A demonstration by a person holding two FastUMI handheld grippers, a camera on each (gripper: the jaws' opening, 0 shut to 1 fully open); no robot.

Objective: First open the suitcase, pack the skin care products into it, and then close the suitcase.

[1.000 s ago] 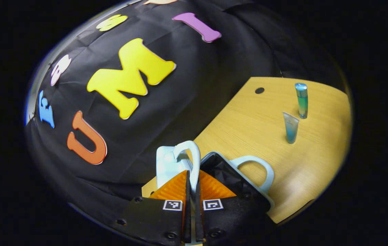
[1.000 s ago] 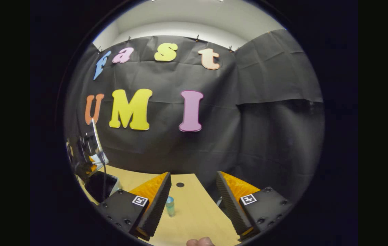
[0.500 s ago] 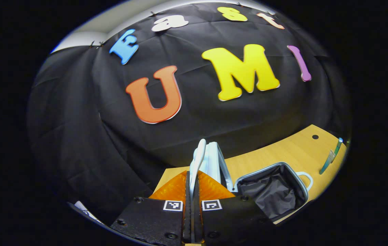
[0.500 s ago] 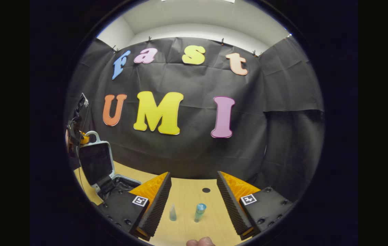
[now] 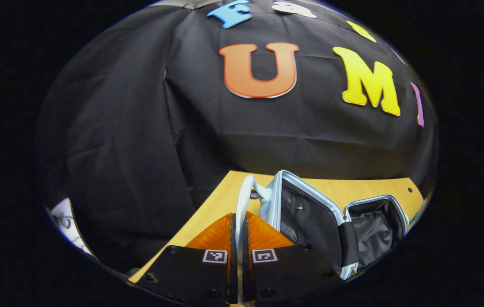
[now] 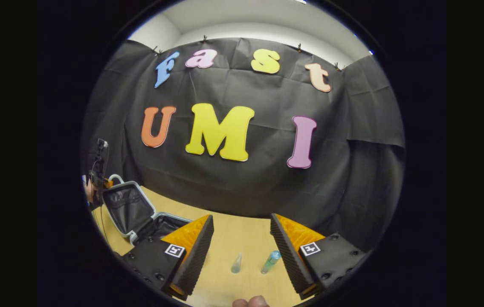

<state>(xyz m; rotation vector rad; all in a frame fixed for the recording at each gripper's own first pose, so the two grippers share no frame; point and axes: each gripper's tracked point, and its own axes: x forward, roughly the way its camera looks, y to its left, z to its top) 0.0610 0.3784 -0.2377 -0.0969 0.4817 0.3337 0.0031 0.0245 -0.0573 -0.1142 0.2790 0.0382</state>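
suitcase (image 5: 310, 217) is lying open on the wooden table (image 5: 207, 209), its lid (image 5: 301, 213) tilting back and showing a dark lining, the base (image 5: 374, 226) gaping beside it. left gripper (image 5: 238, 230) is pinching the lid's pale handle (image 5: 246, 200), both fingers pressing on it. in the right gripper view the suitcase is sitting far to the left, with the left gripper at the handle there. right gripper (image 6: 242, 238) is hovering wide open, gripping nothing, above a small clear tube (image 6: 236, 263) and a blue-green bottle (image 6: 270, 262) standing near each other on the table.
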